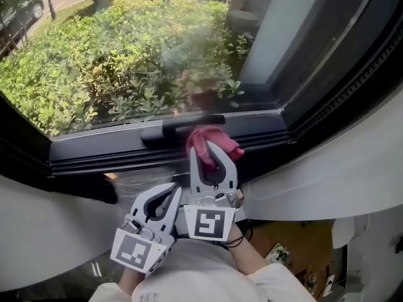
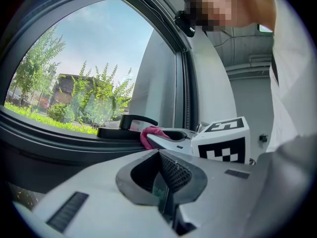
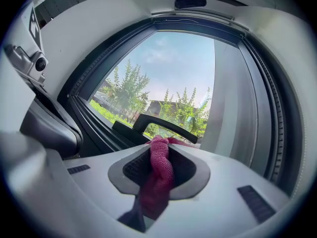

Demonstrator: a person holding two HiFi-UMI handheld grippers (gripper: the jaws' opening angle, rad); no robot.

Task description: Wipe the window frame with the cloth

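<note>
The cloth [image 1: 203, 141] may snag on the handle [image 1: 182, 126] just beside it, or slip out if the push is too hard. The right gripper [image 1: 213, 155] is closed tight on the cloth and holds it at the frame [image 1: 94, 151]. The left gripper [image 1: 170, 197] is closed on nothing.

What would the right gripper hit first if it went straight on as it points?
Probably the black window handle on the lower frame, just beyond the cloth in the right gripper; depth is unclear.
</note>
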